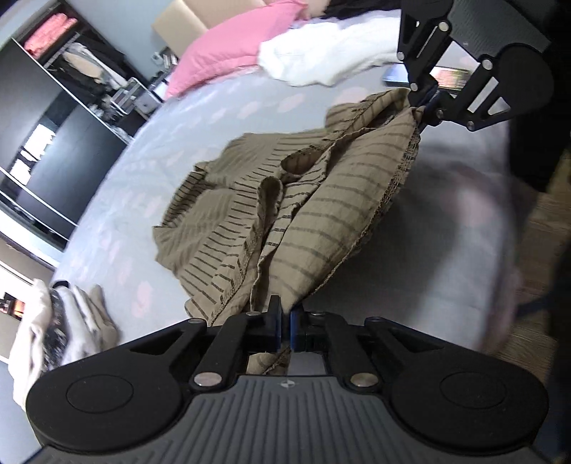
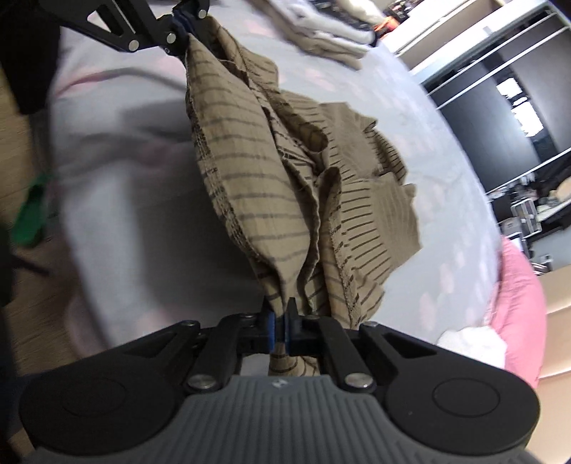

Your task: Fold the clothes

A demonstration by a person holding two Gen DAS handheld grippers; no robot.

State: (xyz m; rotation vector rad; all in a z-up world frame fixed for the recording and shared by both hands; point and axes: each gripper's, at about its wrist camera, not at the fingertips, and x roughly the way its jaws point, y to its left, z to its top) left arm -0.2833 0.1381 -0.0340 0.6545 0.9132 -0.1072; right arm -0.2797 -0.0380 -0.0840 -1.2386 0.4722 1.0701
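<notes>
- Left wrist view: the left gripper point(image 1: 285, 323) pinches an edge of the tan striped garment point(image 1: 285, 200); the right gripper point(image 1: 424, 110) pinches another edge. The garment hangs between them, its far part lying on the bed point(image 1: 200, 117). An open wardrobe point(image 1: 71, 57) holds pink folded cloth on its top shelf and hanging clothes below.
- Right wrist view: the same garment point(image 2: 271, 185), gripped by both the right gripper point(image 2: 280, 328) and the left gripper point(image 2: 182, 32). No legible writing.
</notes>
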